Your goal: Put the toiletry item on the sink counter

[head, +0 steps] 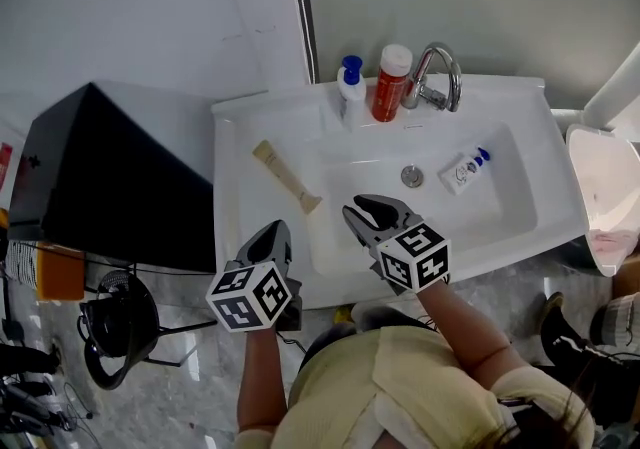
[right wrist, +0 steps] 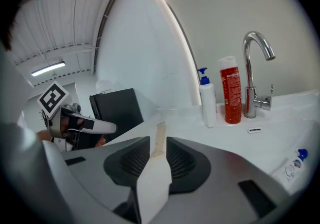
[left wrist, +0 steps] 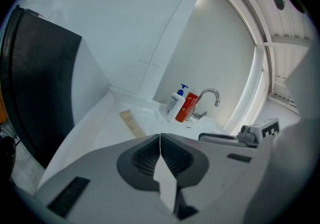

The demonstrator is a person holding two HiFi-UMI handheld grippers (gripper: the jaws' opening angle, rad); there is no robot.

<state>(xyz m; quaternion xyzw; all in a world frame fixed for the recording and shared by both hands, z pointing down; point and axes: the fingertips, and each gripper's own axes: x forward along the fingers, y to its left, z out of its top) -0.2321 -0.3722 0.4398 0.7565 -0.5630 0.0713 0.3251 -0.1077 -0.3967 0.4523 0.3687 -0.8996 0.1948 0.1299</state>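
Jaws on the right gripper [right wrist: 158, 140] stand partly apart with nothing between the pads. Through the gap, past the tips, shows a strip of the beige tube [head: 285, 175], which lies clear of them. The left gripper [left wrist: 160, 135] has its jaws pressed together, only a thin seam between them, and it holds nothing. Each gripper carries a cube of black-and-white square markers. In the head view both hang over the front of the sink, the right one above the front-left part of the basin [head: 500, 212], the left one above the front edge of the counter [head: 238, 237].

The tube lies flat on the counter, left of the basin, well apart from both grippers. Its long axis runs on a diagonal: one squared end points to the back left corner, and the other, slightly flared, points forward and right, just beside the basin's rim. Any print on it is too faint to read.

A small white tube with a blue cap [head: 466, 170] lies in the basin to the right of the drain, cap toward the back right; its bluish label cannot be read. At the back stand a white pump bottle [head: 351, 87] and a red bottle [head: 390, 85], side by side just left of the tap [head: 437, 72]. Both bear dark lettering too small to make out. A black box [head: 110, 177] stands left of the counter.
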